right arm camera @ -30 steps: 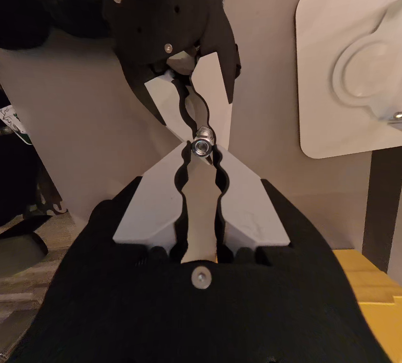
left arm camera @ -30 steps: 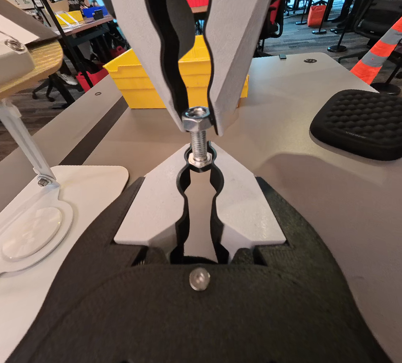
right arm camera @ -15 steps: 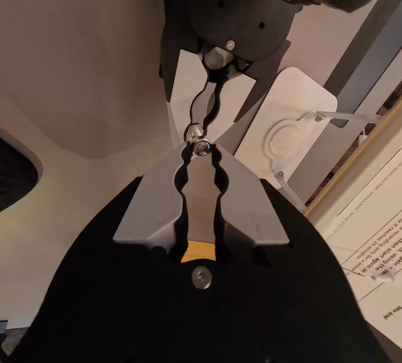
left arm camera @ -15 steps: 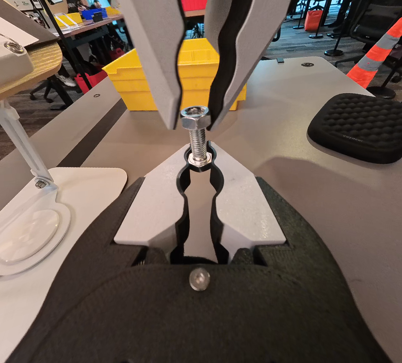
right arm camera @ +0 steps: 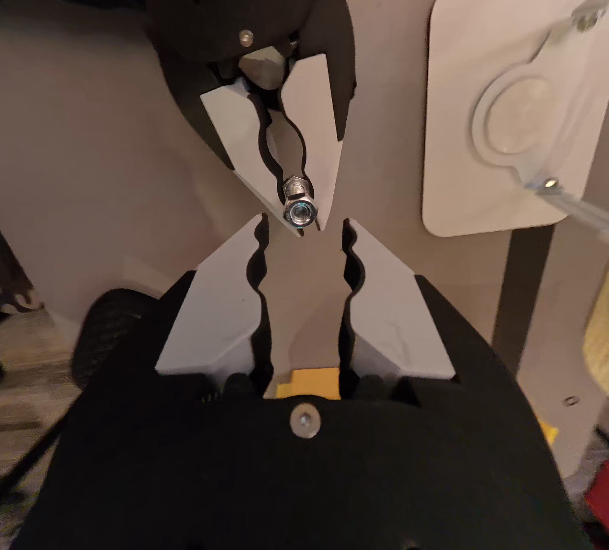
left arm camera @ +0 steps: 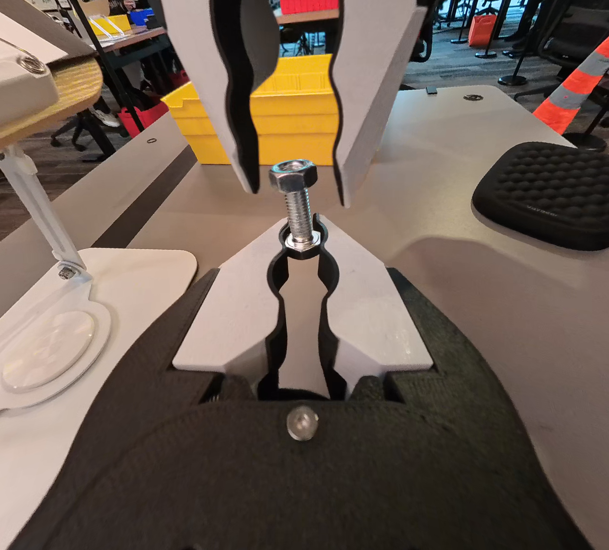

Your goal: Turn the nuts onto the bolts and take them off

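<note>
A silver bolt (left arm camera: 298,214) stands upright over the grey table (left arm camera: 461,270). My left gripper (left arm camera: 301,242) is shut on its hex head at the bottom. A silver nut (left arm camera: 292,176) sits on the bolt's top end. My right gripper (left arm camera: 296,191) comes down from above, open, with one finger on each side of the nut and a gap to it. In the right wrist view my right gripper (right arm camera: 303,222) is open just short of the nut (right arm camera: 300,212), seen end on. The left gripper's white fingers (right arm camera: 237,138) hold the bolt behind it.
A yellow bin (left arm camera: 293,125) stands behind the bolt. A black dimpled pad (left arm camera: 543,194) lies on the table at right. A white stand base (left arm camera: 99,303) with a clear arm is at left, also in the right wrist view (right arm camera: 494,105). An orange cone (left arm camera: 580,89) stands beyond the table.
My right gripper was shut on the nut and twisted around the bolt's axis. It has now opened and let go of the nut. The left gripper still holds the bolt.
</note>
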Motion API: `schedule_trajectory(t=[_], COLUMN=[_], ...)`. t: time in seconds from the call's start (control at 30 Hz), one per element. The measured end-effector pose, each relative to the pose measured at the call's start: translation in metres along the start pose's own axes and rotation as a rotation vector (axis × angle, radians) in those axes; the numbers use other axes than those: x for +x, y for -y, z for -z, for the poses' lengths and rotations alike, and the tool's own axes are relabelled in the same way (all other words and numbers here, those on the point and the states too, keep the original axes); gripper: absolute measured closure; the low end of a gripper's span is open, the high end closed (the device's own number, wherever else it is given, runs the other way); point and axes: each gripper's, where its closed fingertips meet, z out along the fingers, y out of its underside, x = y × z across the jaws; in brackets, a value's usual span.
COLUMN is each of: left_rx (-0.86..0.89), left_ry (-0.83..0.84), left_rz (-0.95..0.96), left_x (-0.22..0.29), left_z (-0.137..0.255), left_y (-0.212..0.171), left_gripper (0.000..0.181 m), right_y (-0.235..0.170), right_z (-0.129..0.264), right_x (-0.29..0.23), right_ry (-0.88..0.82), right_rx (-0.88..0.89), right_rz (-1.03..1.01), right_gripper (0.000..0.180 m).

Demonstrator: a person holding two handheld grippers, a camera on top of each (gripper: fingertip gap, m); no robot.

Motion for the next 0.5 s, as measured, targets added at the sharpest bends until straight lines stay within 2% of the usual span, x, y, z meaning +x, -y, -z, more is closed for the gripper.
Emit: schedule_trajectory(t=[0.03,0.1,0.27,0.4,0.5], left_rx=[-0.003,-0.007,-0.007,-0.006,-0.011], left_ry=[0.001,0.0,-0.007,-0.008,-0.006], left_rz=[-0.001,0.0,-0.002,-0.005,-0.006], left_x=[-0.0002,-0.0004,0.0014,0.0018,0.0015], left_z=[0.0002,0.0,-0.001,-0.0008,-0.0014], left_y=[-0.0008,-0.0023,-0.0019,-0.0015,-0.0027], left_gripper=[0.17,0.171,0.171,0.171,0.171], right_y=[0.002,0.0096,0.0095,0.0117,0.0102], right_z=[0.0022,0.0078,0.009,0.0063,0.0053], right_x=[0.001,0.0028,0.0025,-0.003,-0.002], right_ry=[-0.011,-0.055,-0.162,-0.164,-0.149], right_rx=[0.016,0.062,0.029,0.028,0.017], right_rz=[0.053,0.191,0.566,0.672,0.634], right_gripper=[0.136,0.138,0.152,0.162,0.163])
